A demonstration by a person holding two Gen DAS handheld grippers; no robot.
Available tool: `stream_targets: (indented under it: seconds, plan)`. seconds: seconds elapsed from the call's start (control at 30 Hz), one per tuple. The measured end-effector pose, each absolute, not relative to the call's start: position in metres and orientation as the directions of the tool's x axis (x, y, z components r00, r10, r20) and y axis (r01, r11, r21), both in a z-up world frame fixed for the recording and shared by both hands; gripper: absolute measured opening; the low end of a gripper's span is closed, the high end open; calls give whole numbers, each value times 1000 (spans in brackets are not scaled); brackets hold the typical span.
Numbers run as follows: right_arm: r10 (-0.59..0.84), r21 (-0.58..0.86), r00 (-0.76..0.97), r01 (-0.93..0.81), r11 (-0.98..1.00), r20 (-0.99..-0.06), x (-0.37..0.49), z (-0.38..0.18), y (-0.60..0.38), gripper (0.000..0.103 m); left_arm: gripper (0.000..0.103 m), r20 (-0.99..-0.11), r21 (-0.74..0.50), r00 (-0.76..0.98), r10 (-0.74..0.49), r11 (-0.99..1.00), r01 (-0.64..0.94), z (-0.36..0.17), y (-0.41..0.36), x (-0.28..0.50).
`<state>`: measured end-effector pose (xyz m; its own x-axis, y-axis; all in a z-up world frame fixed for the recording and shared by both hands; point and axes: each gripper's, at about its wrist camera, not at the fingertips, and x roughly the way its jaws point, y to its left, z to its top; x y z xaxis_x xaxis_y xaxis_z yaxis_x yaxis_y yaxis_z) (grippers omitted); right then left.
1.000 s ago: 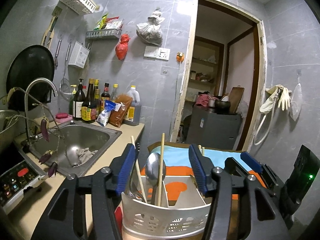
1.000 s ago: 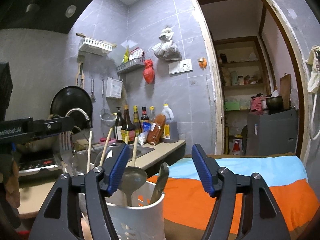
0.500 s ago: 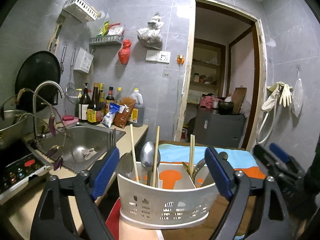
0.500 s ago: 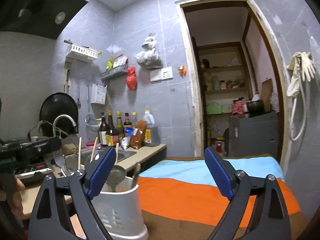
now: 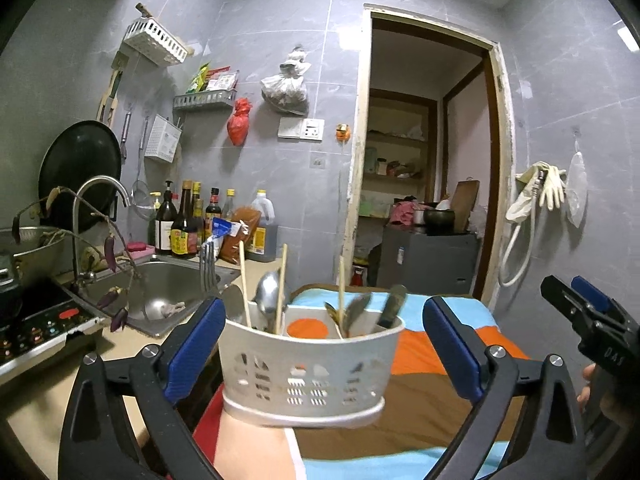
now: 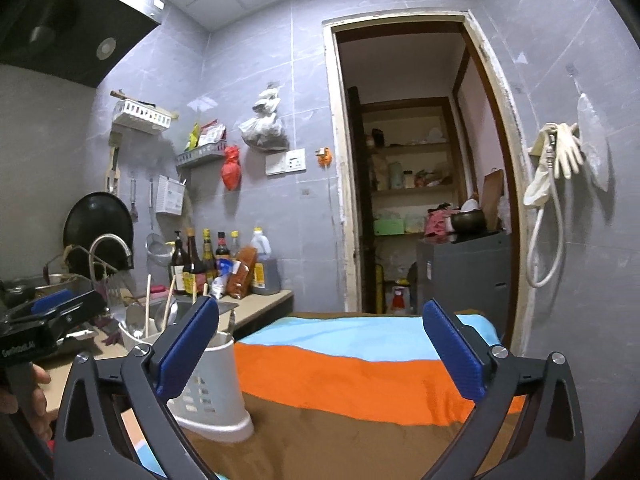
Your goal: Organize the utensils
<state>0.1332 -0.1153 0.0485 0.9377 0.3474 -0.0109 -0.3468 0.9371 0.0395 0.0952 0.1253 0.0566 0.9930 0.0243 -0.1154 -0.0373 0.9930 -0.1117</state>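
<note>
We have just been opening both the left gripper [image 5: 320, 344] and the right gripper [image 6: 320, 344] wide, nothing pressed, because the white caddy [image 5: 308, 364] stands filled on the striped cloth [image 6: 360, 364].

- White lettering "GenRobot.AI", partly cut off, on the left gripper [image 6: 48, 320] body, at nine o'clock.
- Embossed letters "DAS" on the right gripper [image 5: 588, 312] body, at three o'clock.
- Bottle labels [image 5: 182, 238]: illegible.

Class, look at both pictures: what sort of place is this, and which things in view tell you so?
Most likely a small home kitchen: a stainless steel sink with a curved tap, a row of dark sauce bottles on the counter, and a white slotted plastic utensil holder filled with spoons and chopsticks.
</note>
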Motion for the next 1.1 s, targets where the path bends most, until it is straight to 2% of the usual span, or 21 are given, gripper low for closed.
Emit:
stream_targets:
  seconds: [0.13,0.4,0.57,1.1]
  plan:
    - [326,26,945,-326,945,-26,113,48,-126,103,98,-132,-91,991,8,996,-20,54,112,81]
    - [269,10,958,-270,963,-100,77,37,-141,103,98,-217,-73,975,-37,997,22,45,91,61]
    - [211,-12,969,-215,977,-127,63,29,-149,103,98,-222,-73,974,-34,997,18,36,86,46]
    - [163,-64,983,-169,984,-90,14,13,-149,103,98,-213,-80,977,-2,997,-16,11,87,13]
